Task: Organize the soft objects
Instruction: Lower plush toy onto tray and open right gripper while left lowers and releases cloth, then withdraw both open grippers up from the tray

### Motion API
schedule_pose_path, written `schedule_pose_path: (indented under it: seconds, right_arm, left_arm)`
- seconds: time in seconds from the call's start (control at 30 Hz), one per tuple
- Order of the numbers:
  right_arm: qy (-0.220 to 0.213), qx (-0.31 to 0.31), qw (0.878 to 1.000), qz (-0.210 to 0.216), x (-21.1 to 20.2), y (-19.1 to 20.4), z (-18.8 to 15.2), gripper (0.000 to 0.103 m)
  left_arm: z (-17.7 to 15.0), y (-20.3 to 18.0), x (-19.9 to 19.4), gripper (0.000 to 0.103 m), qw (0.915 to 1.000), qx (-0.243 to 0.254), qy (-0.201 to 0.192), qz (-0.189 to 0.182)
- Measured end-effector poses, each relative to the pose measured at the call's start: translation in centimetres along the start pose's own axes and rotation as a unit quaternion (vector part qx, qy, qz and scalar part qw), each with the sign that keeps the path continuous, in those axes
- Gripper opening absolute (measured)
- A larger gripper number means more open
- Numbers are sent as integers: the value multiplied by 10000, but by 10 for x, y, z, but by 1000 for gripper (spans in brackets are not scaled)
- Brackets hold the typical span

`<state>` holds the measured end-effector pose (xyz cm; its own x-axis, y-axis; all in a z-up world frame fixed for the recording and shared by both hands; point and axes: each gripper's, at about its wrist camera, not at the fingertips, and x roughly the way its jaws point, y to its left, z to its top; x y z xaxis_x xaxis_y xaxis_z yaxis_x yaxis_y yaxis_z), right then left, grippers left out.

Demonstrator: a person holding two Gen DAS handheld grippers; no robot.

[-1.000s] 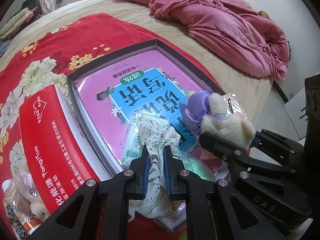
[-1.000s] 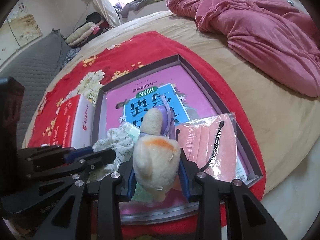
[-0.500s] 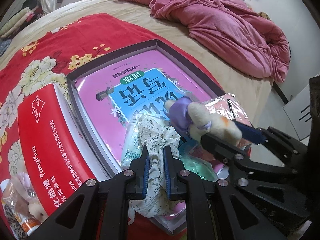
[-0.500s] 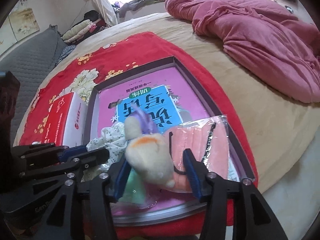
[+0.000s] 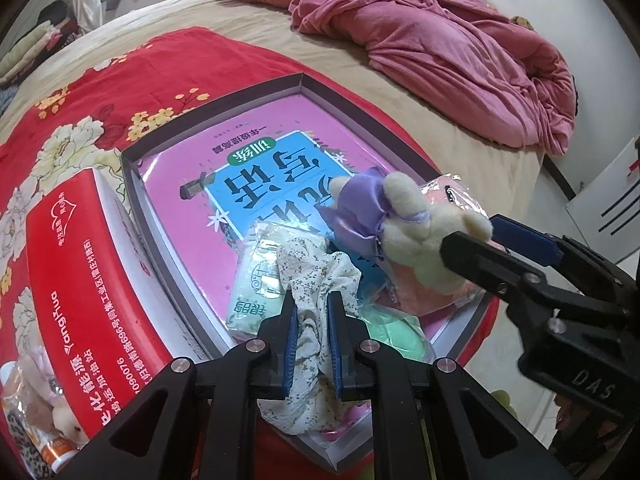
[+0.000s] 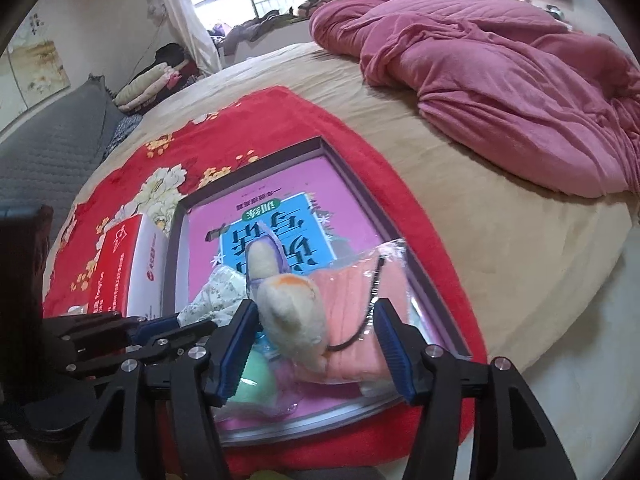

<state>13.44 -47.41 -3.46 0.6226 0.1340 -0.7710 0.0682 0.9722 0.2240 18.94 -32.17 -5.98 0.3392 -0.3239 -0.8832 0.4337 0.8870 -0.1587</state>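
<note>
My left gripper (image 5: 311,300) is shut on a white floral cloth (image 5: 316,264), which hangs bunched between the blue pads over the near end of the grey tray (image 5: 224,100). A cream plush toy with a purple bow (image 6: 292,312) lies in the tray on a pink mask packet (image 6: 356,320). My right gripper (image 6: 315,304) straddles the toy with its jaws opening. The toy leans towards the left finger and the right pad stands clear of it. The left wrist view shows the same toy (image 5: 416,232) at the right gripper's (image 5: 472,232) tips.
A pink and blue book fills the tray (image 6: 248,172), with a green packet (image 5: 256,284) near its front. A red box (image 5: 72,280) lies left of the tray on a red floral blanket (image 5: 80,92). A pink quilt (image 5: 440,48) is heaped behind. The bed edge drops off at right.
The right gripper's jaws have spread apart and let go of the plush toy, which has tipped down onto the mask packet. The right gripper has drawn back slightly. The left gripper and cloth are unchanged.
</note>
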Motion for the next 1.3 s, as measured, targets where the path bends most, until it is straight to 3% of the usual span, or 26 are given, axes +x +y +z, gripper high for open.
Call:
schedule_pose_path:
  seconds: [0.7, 0.83, 1.0, 1.1, 1.2, 1.3]
  right_arm:
    - [-229, 248, 9991, -255, -29, -17, -1, 63]
    - [-265, 229, 9990, -278, -34, -16, -2, 64]
    - [-250, 206, 9990, -300, -35, -15, -2, 64]
    - [-238, 189, 9989, -355, -36, -13, -2, 65]
    - [-259, 167, 9987, -395, -38, -12, 0, 65]
    - [-298, 137, 9983, -478, -41, -10, 1, 65]
  left_arm:
    - [-2, -4, -3, 22, 10000, 21, 45, -27]
    - [-1, -4, -5, 32, 10000, -11, 13, -50]
    - [-2, -5, -8, 35, 10000, 4, -33, -55]
    - [-2, -5, -13, 46, 9999, -3, -91, -58]
    - [-2, -5, -20, 47, 9999, -15, -136, -63]
    - [-2, -5, -26, 56, 9998, -16, -182, -39]
